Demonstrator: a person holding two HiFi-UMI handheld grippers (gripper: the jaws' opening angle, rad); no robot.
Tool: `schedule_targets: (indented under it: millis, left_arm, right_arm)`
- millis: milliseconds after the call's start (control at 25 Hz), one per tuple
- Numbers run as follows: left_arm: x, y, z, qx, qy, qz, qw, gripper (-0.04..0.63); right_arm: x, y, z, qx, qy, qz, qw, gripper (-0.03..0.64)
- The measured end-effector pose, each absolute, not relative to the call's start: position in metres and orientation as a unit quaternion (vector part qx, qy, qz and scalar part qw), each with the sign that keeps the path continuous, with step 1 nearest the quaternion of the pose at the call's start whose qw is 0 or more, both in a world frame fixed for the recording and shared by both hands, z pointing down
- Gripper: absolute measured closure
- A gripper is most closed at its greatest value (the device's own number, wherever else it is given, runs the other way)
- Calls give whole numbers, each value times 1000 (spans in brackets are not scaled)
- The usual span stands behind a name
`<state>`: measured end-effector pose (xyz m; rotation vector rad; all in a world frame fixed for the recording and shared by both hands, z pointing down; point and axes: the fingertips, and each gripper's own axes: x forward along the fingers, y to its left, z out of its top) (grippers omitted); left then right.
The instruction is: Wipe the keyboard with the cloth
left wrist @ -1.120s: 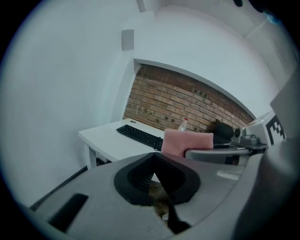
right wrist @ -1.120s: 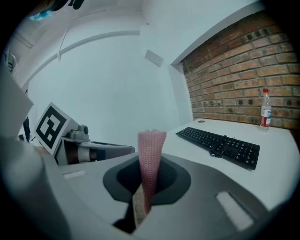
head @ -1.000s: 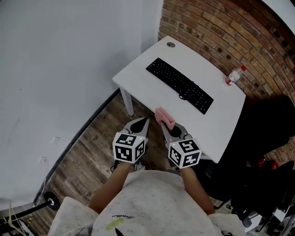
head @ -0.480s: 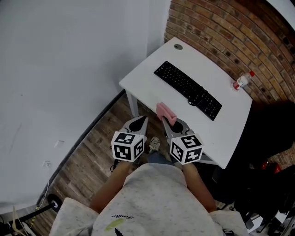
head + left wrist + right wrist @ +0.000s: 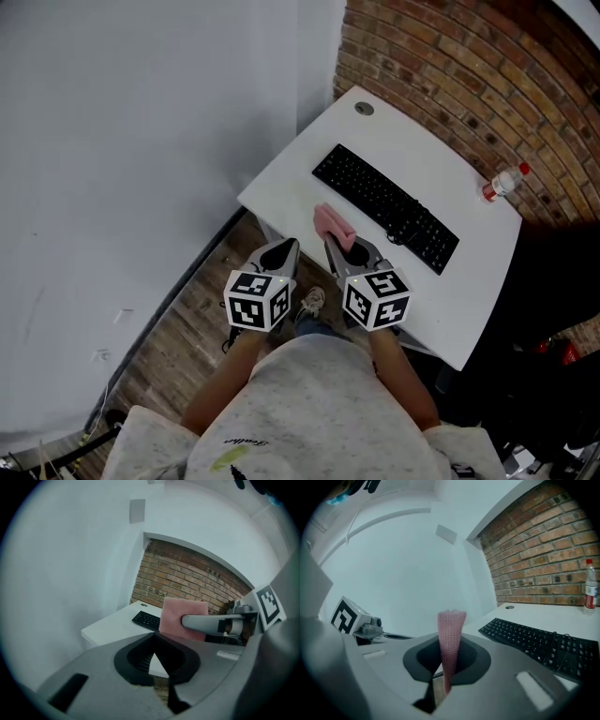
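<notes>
Hard to see first. From the head view, only the tops of the left gripper (image 5: 286, 249) and the right gripper (image 5: 337, 247), each under its own marker cube (image 5: 260, 298), with the jaw tips small and dark there. Person (image 5: 309, 412) cut off at the bottom edge, just a light shirt and two forearms. One shoe (image 5: 312, 301) peeking out between the arms (only the toe part). Legs of the white table (image 5: 281, 183) mostly hidden under its top. Right end of the keyboard (image 5: 539, 641) cut off in the right gripper view, with a thin dark wire over the keys.

Now the jaws, seen best in each gripper's own view. On the left gripper, pressed together at the tips, nothing between them. On the right gripper, pinching the pink cloth (image 5: 451, 625), thin and tall, sticking up out of the jaws. Both grippers up in the air, side by side, by the near edge of the table.

Now the counting. One cloth, up in the right gripper, near the keyboard but not on it. One black keyboard, lying slanted across the table top. One bottle (image 5: 503, 182) with a red cap, upright at the far corner by the brick wall (image 5: 441, 56), well apart from the keyboard. One small round hole (image 5: 364, 109) in another corner of the table. Two grippers, two marker cubes. Wood floor (image 5: 178, 309) below, plain white wall (image 5: 141, 112) on the left.
</notes>
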<state>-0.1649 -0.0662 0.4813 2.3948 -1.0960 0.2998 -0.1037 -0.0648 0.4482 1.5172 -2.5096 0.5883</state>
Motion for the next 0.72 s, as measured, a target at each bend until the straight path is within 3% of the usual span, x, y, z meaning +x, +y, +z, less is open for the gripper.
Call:
schedule_targets:
  millis: [720]
  left_arm:
    - [-114,-221,504,871,-384,168,258,598]
  right_arm:
    - [-31,-272,478,517,-774,362,-53,591]
